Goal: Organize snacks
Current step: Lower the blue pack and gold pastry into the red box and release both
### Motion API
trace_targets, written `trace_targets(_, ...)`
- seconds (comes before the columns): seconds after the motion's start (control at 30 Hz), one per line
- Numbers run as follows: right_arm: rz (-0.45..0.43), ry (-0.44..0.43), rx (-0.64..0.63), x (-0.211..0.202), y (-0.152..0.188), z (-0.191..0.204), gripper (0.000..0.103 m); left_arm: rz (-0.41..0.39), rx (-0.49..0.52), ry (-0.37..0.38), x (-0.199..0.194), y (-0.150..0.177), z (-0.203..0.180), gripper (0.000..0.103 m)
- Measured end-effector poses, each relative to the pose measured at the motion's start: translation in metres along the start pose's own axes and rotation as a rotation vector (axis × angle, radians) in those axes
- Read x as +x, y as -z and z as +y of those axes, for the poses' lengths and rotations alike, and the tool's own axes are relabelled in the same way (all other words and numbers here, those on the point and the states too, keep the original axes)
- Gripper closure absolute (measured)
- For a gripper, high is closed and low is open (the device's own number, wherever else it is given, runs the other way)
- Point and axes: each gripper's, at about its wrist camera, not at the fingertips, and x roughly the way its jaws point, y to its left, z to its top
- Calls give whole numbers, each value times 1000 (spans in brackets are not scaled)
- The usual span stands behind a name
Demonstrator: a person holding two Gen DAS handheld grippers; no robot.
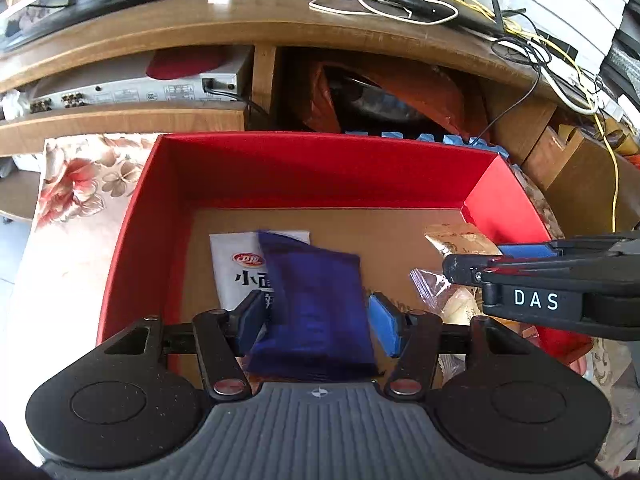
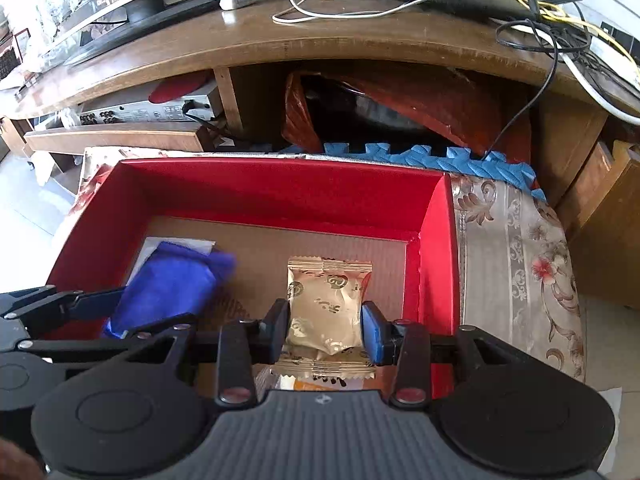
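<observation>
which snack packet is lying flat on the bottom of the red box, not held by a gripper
The white packet with the red logo. It lies on the box floor, partly under the blue packet in the left gripper; the gold packet is in the right gripper.

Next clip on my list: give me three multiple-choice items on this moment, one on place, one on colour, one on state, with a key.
1. Where does the white packet lie?
A. In the red box
B. On the wooden shelf
C. On the floral cloth

2. What colour is the packet in the left claw?
A. Gold
B. Dark blue
C. Green

3. The right claw is:
A. Open, empty
B. Out of view
C. Shut on the gold packet

Key: A, it lies on the box's cardboard floor; B, the blue packet sits between the pads; C, both pads press its sides.
</observation>
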Motion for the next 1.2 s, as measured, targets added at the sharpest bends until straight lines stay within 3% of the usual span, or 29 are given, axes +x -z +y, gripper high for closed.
trace_targets(0.47,-38,35,-41,-15,2,8,59,-59,93,-59,-21,2,-16,24)
trace_targets(1.2,-99,18,-48,-56,22,16,58,-125,154,-66,-58,18,-27,20)
